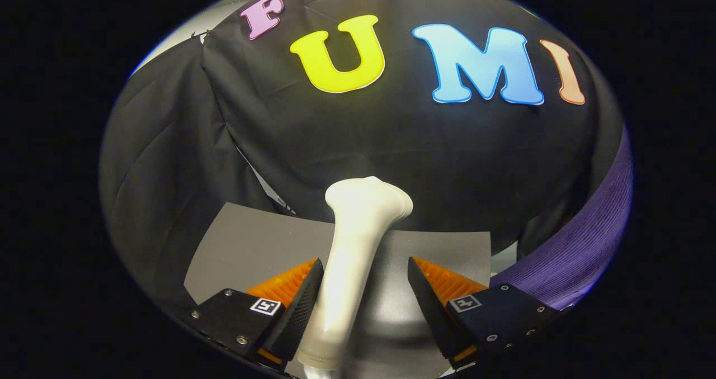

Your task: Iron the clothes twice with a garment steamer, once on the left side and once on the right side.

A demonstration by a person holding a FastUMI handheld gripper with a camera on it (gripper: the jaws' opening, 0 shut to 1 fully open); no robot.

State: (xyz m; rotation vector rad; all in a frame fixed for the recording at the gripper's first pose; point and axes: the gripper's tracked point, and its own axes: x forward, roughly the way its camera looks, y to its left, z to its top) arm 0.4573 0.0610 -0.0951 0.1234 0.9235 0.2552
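The white steamer [358, 239] stands up between the fingers [364, 295], its handle rising from down low and flaring into a wider head just ahead of the tips. The left finger [296, 306] sits right against the handle, touching it. The right finger [430, 306] stands apart from it, with a clear gap of grey counter [246, 245] showing between. So the fingers are spread, not clamped on the steamer; only one side meets it. The steamer leans slightly, its head tipped toward the right. Beyond it hangs the black cloth wall [391, 144]. Off to the right, past the right finger, a purple ribbed garment [593, 228] curves along the side, well apart from the steamer.
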